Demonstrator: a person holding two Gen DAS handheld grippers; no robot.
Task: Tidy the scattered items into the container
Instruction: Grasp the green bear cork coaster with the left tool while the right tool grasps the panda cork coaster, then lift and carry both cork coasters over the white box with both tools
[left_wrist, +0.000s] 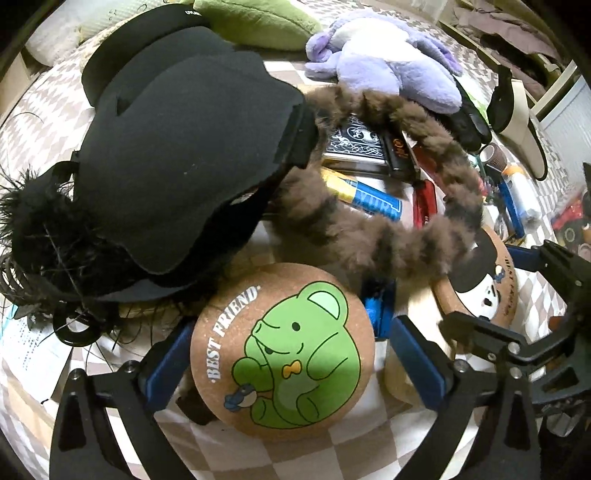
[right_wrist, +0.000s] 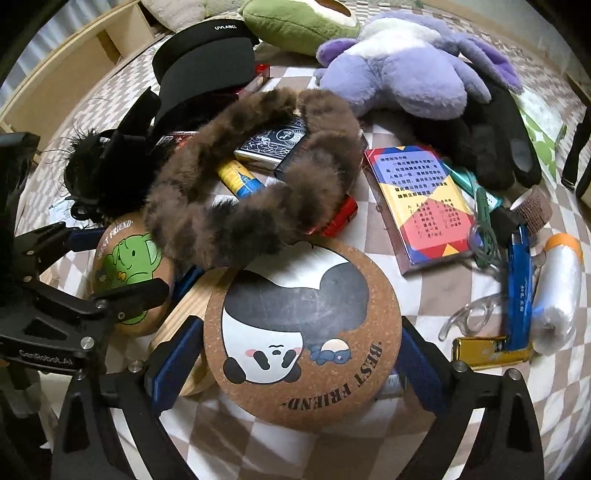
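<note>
Left wrist view: left gripper (left_wrist: 288, 365) jaws are standing wide around the green-bear cork coaster (left_wrist: 280, 347) on the checkered bed (left_wrist: 258, 454), not pressing yet; closing evenly on its rim should help. Right gripper (right_wrist: 295, 360) jaws are likewise straddling the panda coaster (right_wrist: 303, 332); no container is visible.

Cork coasters (right_wrist: 303, 332) matt, grainy; brown tail (right_wrist: 236, 184) furry; purple toy (right_wrist: 406, 74) plush; bedsheet (right_wrist: 332, 454) cloth.

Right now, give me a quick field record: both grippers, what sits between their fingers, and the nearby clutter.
left gripper: open, astride green bear coaster
right gripper: astride panda coaster; contact unclear
over panda coaster's far edge: brown furry headband
surface: checkered cloth
container: not in view
</note>
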